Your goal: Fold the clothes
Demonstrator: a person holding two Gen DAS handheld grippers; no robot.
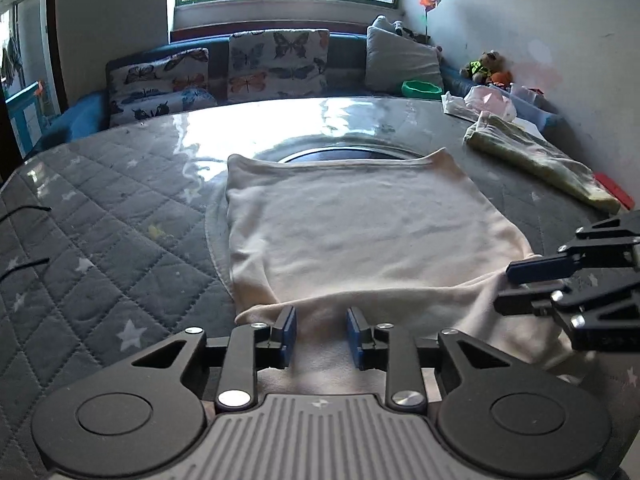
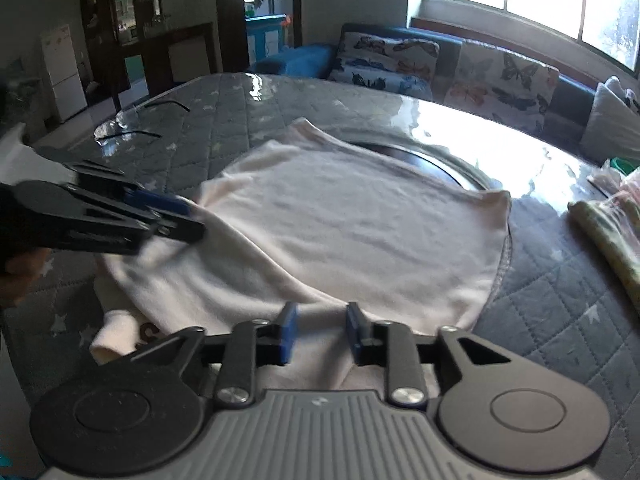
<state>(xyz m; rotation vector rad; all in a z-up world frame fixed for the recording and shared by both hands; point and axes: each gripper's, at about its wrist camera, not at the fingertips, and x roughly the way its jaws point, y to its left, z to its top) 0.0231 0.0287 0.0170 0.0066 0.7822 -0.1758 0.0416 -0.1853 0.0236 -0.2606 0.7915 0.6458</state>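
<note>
A cream-white garment (image 1: 360, 224) lies spread on the quilted table top, its near edge lifted into a fold. My left gripper (image 1: 321, 330) is open, its blue pads on either side of the near edge of the cloth. My right gripper (image 2: 321, 330) is open too, over the near right part of the garment (image 2: 360, 224). In the left wrist view the right gripper (image 1: 520, 284) shows at the right edge against the cloth. In the right wrist view the left gripper (image 2: 188, 220) shows at the left, blurred, at the cloth's edge.
A folded green-yellow garment (image 1: 536, 156) lies at the table's right side, with a pink bag (image 1: 490, 104) and green bowl (image 1: 422, 89) behind. A sofa with butterfly cushions (image 1: 276, 64) runs along the far edge. Eyeglasses (image 2: 128, 124) lie on the left part of the table.
</note>
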